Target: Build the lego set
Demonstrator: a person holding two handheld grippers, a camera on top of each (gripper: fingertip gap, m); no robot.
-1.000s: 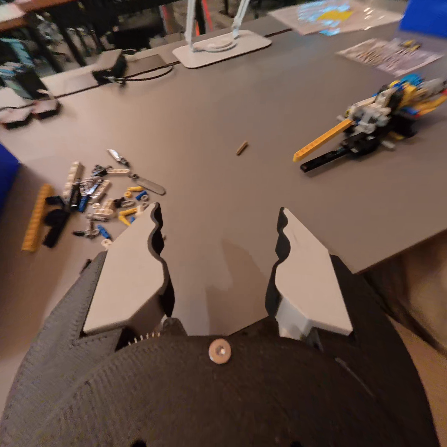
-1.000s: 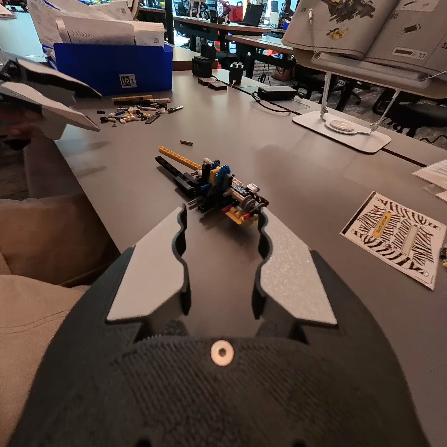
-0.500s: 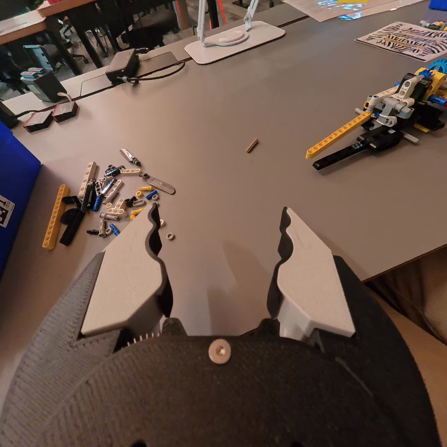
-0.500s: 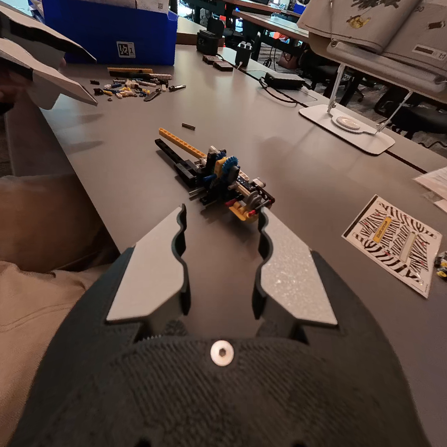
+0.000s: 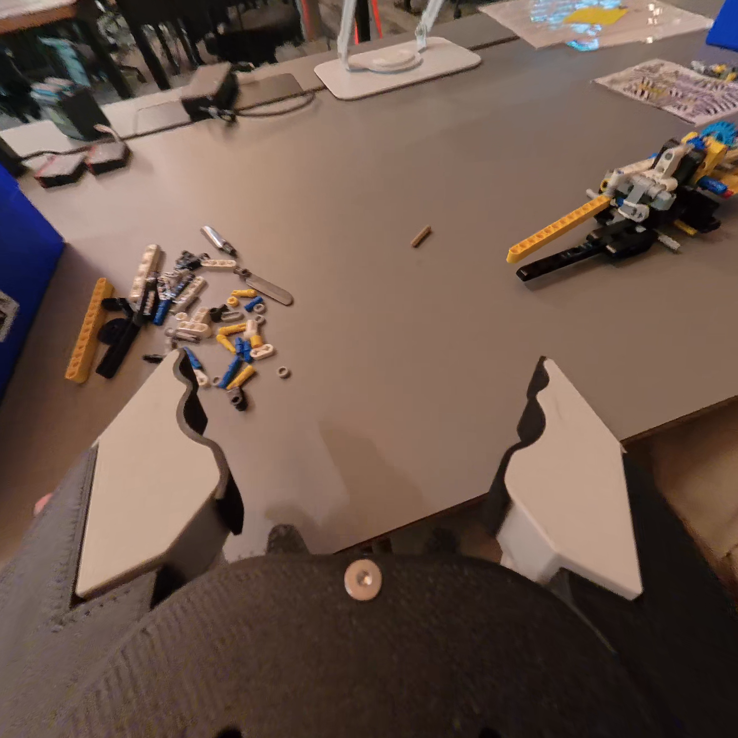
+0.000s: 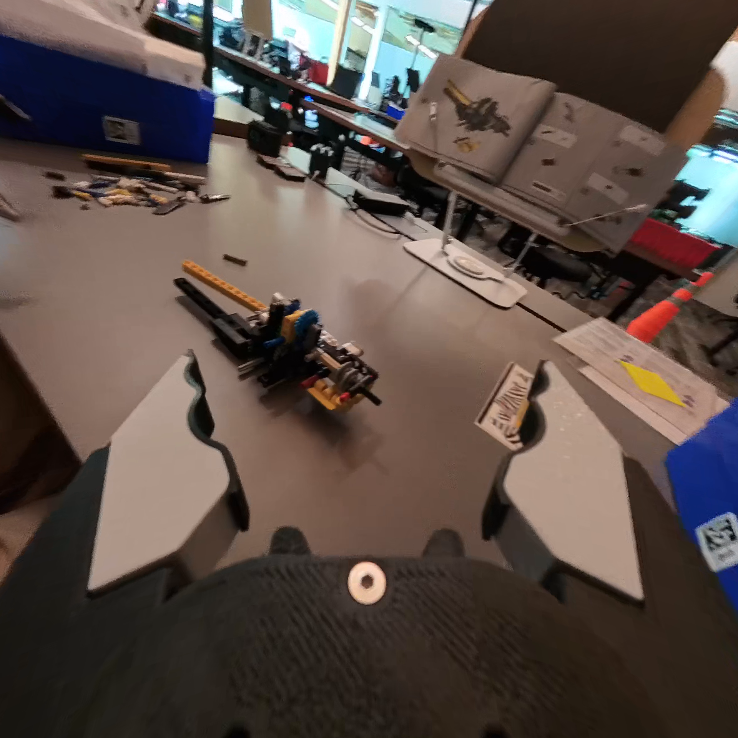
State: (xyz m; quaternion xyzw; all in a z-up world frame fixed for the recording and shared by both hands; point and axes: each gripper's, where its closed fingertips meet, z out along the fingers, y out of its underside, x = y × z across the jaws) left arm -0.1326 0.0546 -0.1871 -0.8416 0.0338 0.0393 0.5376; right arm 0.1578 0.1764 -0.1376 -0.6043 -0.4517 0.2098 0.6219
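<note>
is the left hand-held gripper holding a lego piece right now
No, the left hand-held gripper is open with nothing between its fingers, and the loose lego pieces lie on the grey table ahead of it.

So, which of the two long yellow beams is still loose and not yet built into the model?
The yellow beam at the left edge of the loose parts pile, beside the black pieces. The other yellow beam sticks out of the assembled model.

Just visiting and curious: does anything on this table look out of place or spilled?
One small brown pin lies alone mid-table, apart from the loose parts pile and the half-built model. The pile is scattered, but nothing looks broken or spilled.
</note>
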